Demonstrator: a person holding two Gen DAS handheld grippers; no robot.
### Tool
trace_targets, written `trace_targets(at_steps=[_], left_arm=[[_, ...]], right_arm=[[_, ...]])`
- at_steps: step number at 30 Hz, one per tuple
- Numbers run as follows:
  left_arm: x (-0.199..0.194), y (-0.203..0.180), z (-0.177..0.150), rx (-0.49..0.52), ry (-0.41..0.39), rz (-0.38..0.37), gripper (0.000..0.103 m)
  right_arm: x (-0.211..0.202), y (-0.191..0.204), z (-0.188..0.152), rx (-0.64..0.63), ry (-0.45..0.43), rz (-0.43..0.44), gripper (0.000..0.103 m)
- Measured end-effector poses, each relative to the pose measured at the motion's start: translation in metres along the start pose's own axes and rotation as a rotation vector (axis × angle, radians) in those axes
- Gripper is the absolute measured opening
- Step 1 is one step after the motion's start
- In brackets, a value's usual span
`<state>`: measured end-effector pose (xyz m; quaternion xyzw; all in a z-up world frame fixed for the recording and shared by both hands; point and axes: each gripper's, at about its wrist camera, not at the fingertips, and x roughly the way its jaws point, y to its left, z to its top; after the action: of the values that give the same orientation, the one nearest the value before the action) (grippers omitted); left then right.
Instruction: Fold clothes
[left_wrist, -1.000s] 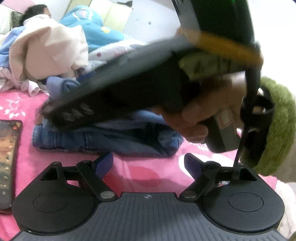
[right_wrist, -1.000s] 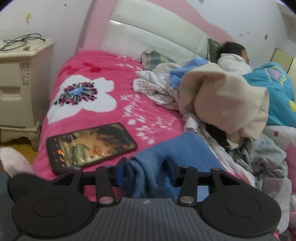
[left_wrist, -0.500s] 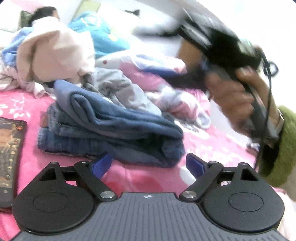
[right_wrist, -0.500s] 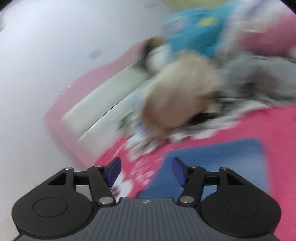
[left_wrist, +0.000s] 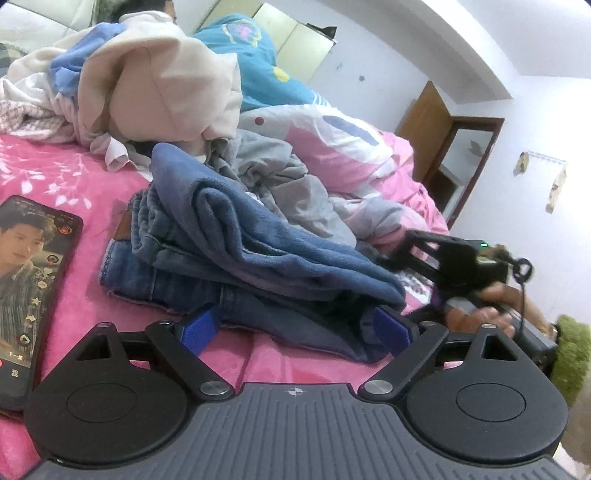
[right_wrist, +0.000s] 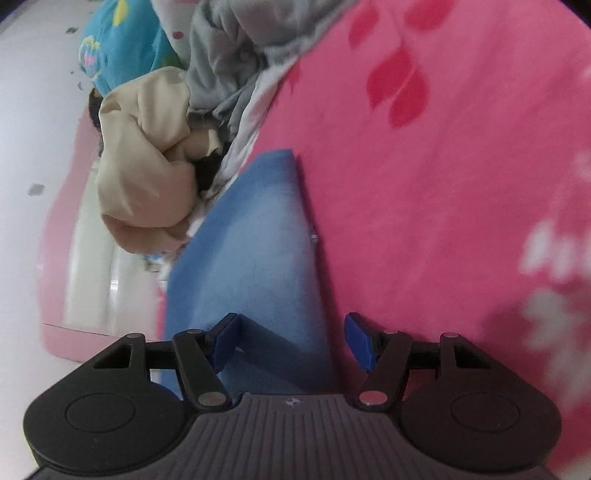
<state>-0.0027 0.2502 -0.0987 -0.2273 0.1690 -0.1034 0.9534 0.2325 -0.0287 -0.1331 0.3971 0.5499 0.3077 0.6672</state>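
Jeans (left_wrist: 236, 258) lie folded in a thick bundle on the pink bedspread (left_wrist: 55, 173), their blue layers stacked and the top fold slumping a little toward the near edge. Just behind them sits a heap of unfolded laundry: a cream garment (left_wrist: 162, 85), a grey one (left_wrist: 273, 173) and a pink-and-white quilt (left_wrist: 343, 136). A phone (left_wrist: 29, 280) with its screen lit lies on the bedspread beside the bundle.

Closest to me, the left tool (left_wrist: 295, 328) is low at the near edge of the bundle, its blue pads spread wide to either side of the denim hem and not pressing on it, so it is released. The right tool (left_wrist: 443, 258) is off at the far end of the bundle, held in a hand (left_wrist: 480, 314) with a green fuzzy cuff (left_wrist: 572, 350). In its own view it is turned on its side, jaws parted with the blue cloth (right_wrist: 255, 258) lying between the pads but not pinched: released too.

To my eye the jeans are all but done, and this is the tidying beat after the last fold. Next would be either squaring up the slumped top layer, which needs both tools closing on the bundle's ends, or reaching past it for a fresh garment from the heap.
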Motion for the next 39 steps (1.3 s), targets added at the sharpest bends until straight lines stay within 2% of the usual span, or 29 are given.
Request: trace_targets(at_steps=[2, 8, 14, 17, 19, 20, 21, 25, 28, 32, 37, 39], left_arm=[[0.003, 0.002, 0.001, -0.002, 0.005, 0.008, 0.091], [0.011, 0.003, 0.001, -0.006, 0.012, 0.029, 0.092], [0.018, -0.001, 0.001, 0.017, 0.001, 0.046, 0.098], [0.018, -0.004, 0.001, 0.018, -0.006, 0.051, 0.099], [0.018, -0.006, 0.001, 0.020, -0.011, 0.054, 0.099], [0.018, -0.007, 0.002, 0.019, -0.013, 0.051, 0.099], [0.018, -0.008, 0.002, 0.019, -0.014, 0.039, 0.099], [0.019, -0.018, 0.000, 0.054, -0.005, 0.001, 0.099], [0.024, -0.030, -0.002, 0.083, 0.019, -0.066, 0.099], [0.036, -0.054, -0.009, 0.143, 0.078, -0.191, 0.099], [0.060, -0.099, -0.030, 0.224, 0.185, -0.378, 0.098], [0.066, -0.112, -0.039, 0.260, 0.209, -0.414, 0.097]], right_arm=[[0.013, -0.004, 0.009, 0.027, 0.039, 0.063, 0.066], [0.039, 0.005, 0.023, -0.043, 0.154, 0.110, 0.067], [0.064, 0.012, 0.028, -0.085, 0.211, 0.165, 0.066], [0.068, 0.017, 0.020, -0.115, 0.194, 0.131, 0.052], [0.062, 0.021, 0.013, -0.146, 0.168, 0.119, 0.034], [0.058, 0.022, 0.011, -0.158, 0.157, 0.127, 0.029], [0.053, 0.023, 0.009, -0.167, 0.148, 0.130, 0.026], [0.033, 0.024, 0.005, -0.189, 0.117, 0.135, 0.024], [0.014, 0.014, 0.006, -0.173, 0.108, 0.140, 0.024], [-0.036, -0.005, 0.004, -0.155, 0.062, 0.107, 0.024], [-0.121, -0.029, -0.004, -0.156, -0.017, 0.015, 0.026], [-0.144, -0.041, -0.004, -0.138, -0.031, -0.024, 0.032]])
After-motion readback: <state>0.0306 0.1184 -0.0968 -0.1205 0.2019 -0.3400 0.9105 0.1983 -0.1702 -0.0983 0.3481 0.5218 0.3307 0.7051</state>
